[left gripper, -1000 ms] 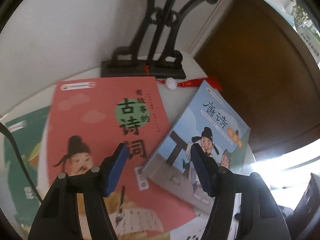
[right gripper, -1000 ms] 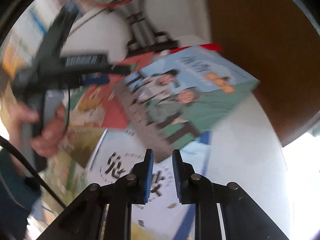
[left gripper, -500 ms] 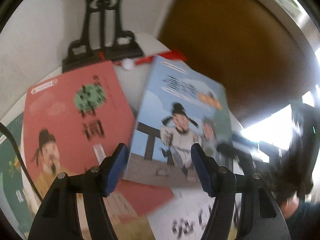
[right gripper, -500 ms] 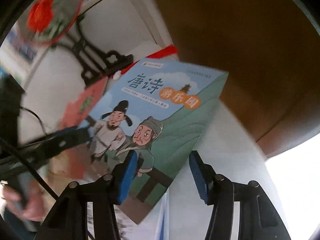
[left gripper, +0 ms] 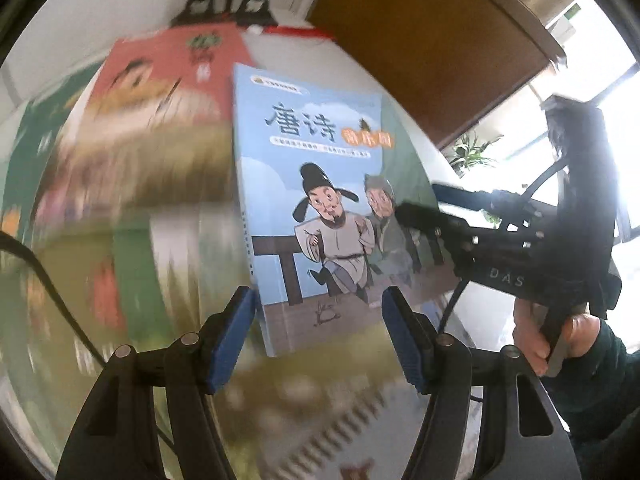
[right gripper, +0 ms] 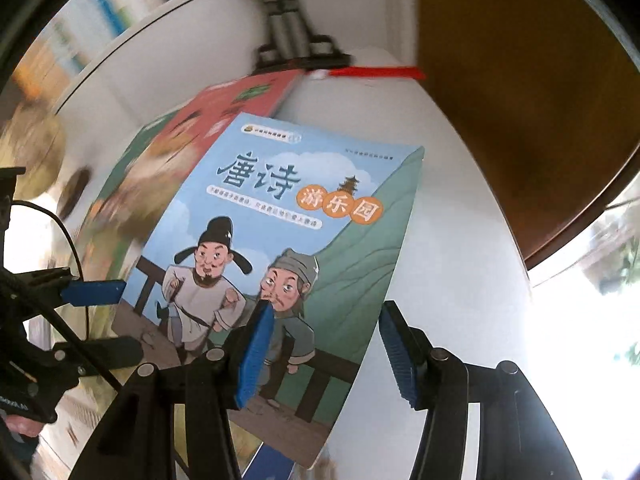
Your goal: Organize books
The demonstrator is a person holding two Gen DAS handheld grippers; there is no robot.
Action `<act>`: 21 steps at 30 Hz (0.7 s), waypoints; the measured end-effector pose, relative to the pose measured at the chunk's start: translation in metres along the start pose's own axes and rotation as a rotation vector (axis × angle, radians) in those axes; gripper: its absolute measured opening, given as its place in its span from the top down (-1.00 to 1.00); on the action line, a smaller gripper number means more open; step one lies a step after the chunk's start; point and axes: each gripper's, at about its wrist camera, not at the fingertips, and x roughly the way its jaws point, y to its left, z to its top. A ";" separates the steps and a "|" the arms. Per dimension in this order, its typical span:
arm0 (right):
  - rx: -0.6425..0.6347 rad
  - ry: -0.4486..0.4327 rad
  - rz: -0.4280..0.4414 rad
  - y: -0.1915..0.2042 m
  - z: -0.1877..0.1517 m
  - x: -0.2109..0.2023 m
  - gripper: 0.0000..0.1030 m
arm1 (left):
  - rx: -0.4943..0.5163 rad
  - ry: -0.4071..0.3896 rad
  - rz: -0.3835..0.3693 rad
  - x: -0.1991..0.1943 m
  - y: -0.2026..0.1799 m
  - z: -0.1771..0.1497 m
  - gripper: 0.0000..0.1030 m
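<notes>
A blue picture book (left gripper: 320, 208) (right gripper: 280, 220) with two cartoon men on its cover lies askew over other books on a white round table (right gripper: 440, 240). My left gripper (left gripper: 320, 340) (right gripper: 98, 322) is open at the book's lower left corner, with the book's bottom edge showing between its fingers. My right gripper (right gripper: 326, 352) (left gripper: 418, 200) is open wide. Its left finger is over the cover and its right finger is past the book's right edge. No pad presses on the book. I cannot tell whether the book is raised off the pile.
A red book (left gripper: 168, 64) (right gripper: 240, 100) and a green book (left gripper: 28, 152) lie blurred behind and left. A black ornate stand (left gripper: 228, 4) with a red tassel (right gripper: 376, 72) is at the table's back. A brown wooden panel (right gripper: 520, 100) borders the right. A person's hand (left gripper: 536, 340) holds the right gripper.
The left view has swung right, from the red book to the blue one. The right gripper went from nearly shut to wide open and came over the blue book's right edge.
</notes>
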 end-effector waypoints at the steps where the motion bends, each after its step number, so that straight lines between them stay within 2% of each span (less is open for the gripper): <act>1: -0.020 -0.006 0.001 0.006 -0.002 -0.002 -0.08 | -0.012 0.003 0.002 -0.004 0.000 -0.010 -0.22; 4: -0.072 -0.029 0.040 0.028 -0.008 -0.011 -0.13 | -0.047 0.018 0.003 -0.010 -0.001 -0.042 -0.22; 8: -0.085 0.018 0.116 0.041 -0.009 0.004 -0.16 | -0.113 0.005 0.028 -0.012 0.008 -0.066 -0.19; 11: -0.001 0.077 0.232 0.030 -0.014 0.015 -0.15 | -0.176 -0.052 0.058 -0.016 0.020 -0.065 -0.19; 13: 0.092 0.059 0.289 0.014 -0.018 0.015 -0.15 | -0.219 -0.065 0.041 -0.015 0.027 -0.063 -0.19; 17: 0.153 0.039 0.300 0.003 -0.025 0.015 -0.15 | -0.223 -0.090 0.062 -0.011 0.026 -0.063 -0.19; 21: 0.103 0.009 0.247 0.017 -0.035 0.011 -0.17 | -0.247 -0.097 0.028 -0.010 0.020 -0.067 -0.19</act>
